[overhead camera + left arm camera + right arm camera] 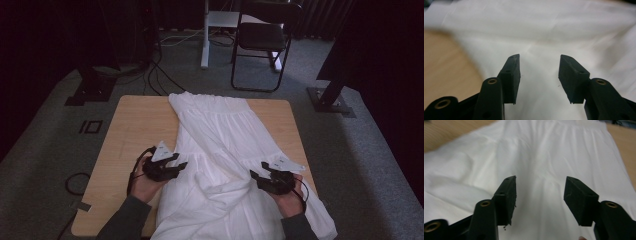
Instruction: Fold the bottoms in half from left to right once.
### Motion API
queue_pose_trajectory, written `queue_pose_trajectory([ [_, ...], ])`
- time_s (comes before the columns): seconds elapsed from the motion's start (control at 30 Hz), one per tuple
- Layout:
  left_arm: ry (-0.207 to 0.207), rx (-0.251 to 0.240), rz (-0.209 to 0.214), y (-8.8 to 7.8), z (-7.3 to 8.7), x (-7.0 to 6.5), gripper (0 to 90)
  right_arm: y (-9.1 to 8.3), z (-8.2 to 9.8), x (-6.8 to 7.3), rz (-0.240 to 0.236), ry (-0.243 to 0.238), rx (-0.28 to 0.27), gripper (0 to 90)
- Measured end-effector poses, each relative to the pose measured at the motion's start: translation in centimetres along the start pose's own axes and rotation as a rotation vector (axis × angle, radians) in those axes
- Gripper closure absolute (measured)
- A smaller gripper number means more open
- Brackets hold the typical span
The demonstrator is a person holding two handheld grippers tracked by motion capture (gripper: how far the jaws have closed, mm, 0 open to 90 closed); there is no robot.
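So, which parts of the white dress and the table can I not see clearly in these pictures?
- High view: the dress hem is cut off by the bottom edge.
- High view: the table middle is hidden under the dress.
- Left gripper view: the far cloth is blurred.
- Right gripper view: the tongs hide the cloth nearest the camera.

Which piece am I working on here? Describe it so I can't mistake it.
Find the light wooden table on the grey carpet. A white tiered dress lies lengthwise down it, gathered narrow end at the far edge, wide hem spilling over the near edge. It is the one cloth item there, lying between the left tool and right tool.
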State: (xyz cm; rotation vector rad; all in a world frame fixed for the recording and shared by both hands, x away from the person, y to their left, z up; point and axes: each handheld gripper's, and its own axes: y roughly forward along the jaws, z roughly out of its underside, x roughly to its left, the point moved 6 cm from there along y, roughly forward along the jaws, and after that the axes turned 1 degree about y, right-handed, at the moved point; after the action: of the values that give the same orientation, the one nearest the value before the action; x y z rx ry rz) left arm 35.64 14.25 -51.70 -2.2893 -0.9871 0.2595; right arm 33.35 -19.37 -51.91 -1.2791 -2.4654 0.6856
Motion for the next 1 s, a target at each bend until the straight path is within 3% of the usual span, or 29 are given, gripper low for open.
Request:
queue_pose_trajectory([
  [0.07,-0.003,0.017,-0.019,-0.1,0.8,0.3,50.5,0.3,-0.7,0.6,-0.009,-0.019,-0.003,40.5],
  [0.1,-0.032,0.045,-0.041,-0.2,2.6,0.8,50.5,0.5,-1.0,1.0,-0.016,-0.031,0.0,40.0],
  [0.17,-0.061,0.06,-0.051,-0.3,4.0,1.2,48.3,2.2,-1.3,2.2,-0.038,-0.059,0.058,38.9],
  [0.27,-0.08,0.064,-0.055,-0.2,4.9,1.4,47.3,3.5,-0.5,2.8,-0.046,-0.064,0.118,39.2],
  [0.3,-0.084,0.07,-0.052,-0.1,5.1,1.4,46.8,4.4,0.5,2.9,-0.044,-0.056,0.181,41.8],
  [0.33,-0.082,0.078,-0.056,0.0,5.2,1.4,46.8,4.4,0.5,2.9,-0.044,-0.056,0.181,41.8],
  [0.37,-0.077,0.083,-0.056,0.1,5.3,1.2,46.7,4.7,0.9,2.9,-0.049,-0.048,0.205,44.8],
  [0.4,-0.074,0.086,-0.048,0.3,5.2,1.1,46.8,5.1,1.5,2.9,-0.056,-0.05,0.242,58.4],
  [0.43,-0.074,0.086,-0.048,0.3,5.2,1.1,46.7,5.1,1.5,2.9,-0.056,-0.05,0.242,58.4],
  [0.47,-0.05,0.09,-0.042,0.8,5.1,0.6,46.7,5.2,1.7,2.9,-0.065,-0.066,0.257,73.1],
  [0.5,-0.045,0.091,-0.04,0.9,5.1,0.4,46.7,5.0,1.5,2.9,-0.07,-0.077,0.245,87.1],
  [0.63,-0.036,0.086,-0.025,1.3,4.9,-0.1,46.6,3.9,0.1,3.0,-0.067,-0.1,0.187,87.5],
  [0.73,-0.029,0.075,-0.011,1.4,4.7,-0.4,46.5,1.9,-2.6,3.0,-0.059,-0.114,0.099,87.5],
  [0.83,-0.032,0.071,-0.008,1.5,4.6,-0.5,46.5,0.9,-4.1,3.0,-0.055,-0.128,0.06,87.5],
  [0.87,-0.031,0.072,-0.006,1.5,4.6,-0.5,46.5,-0.4,-6.0,3.1,-0.048,-0.145,0.008,87.5],
  [1.0,-0.029,0.073,-0.001,1.4,4.6,-0.6,46.4,-1.7,-7.9,2.9,-0.034,-0.162,-0.039,87.5],
])
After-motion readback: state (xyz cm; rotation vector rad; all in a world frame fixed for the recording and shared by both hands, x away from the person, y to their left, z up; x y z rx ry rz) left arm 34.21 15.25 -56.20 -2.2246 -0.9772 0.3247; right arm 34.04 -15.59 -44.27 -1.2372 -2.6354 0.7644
